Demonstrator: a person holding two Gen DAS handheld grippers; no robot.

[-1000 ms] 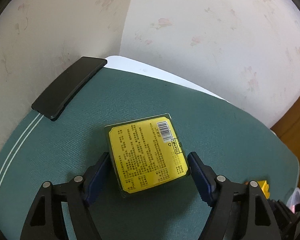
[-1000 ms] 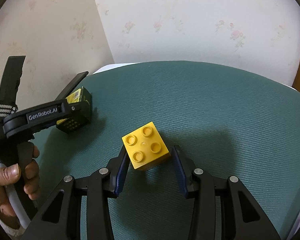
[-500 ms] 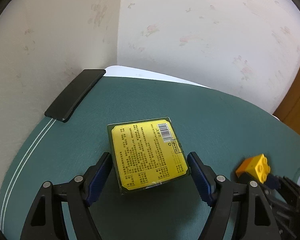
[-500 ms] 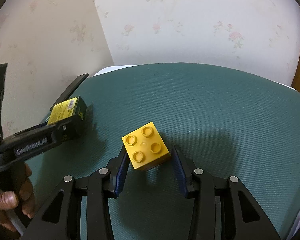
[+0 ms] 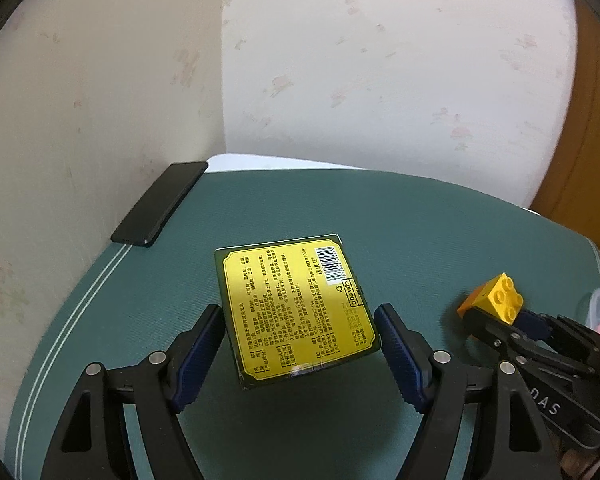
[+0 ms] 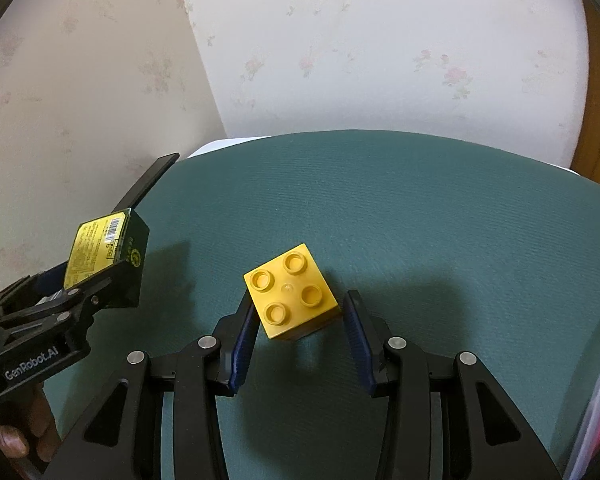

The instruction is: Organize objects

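the left tool (image 5: 300, 344) clamps a stiff, light yellow box (image 5: 296, 304) by its side edges (glossy, likely slippery), while at 3 o'clock the right tool (image 6: 300, 320) pinches a rigid yellow brick (image 6: 290, 290).

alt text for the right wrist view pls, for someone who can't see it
The right tongs grip a yellow four-stud toy brick above a green chair seat. At left, the left tongs, held in a person's hand, carry a dark box with a yellow label; floral wallpaper lies behind.
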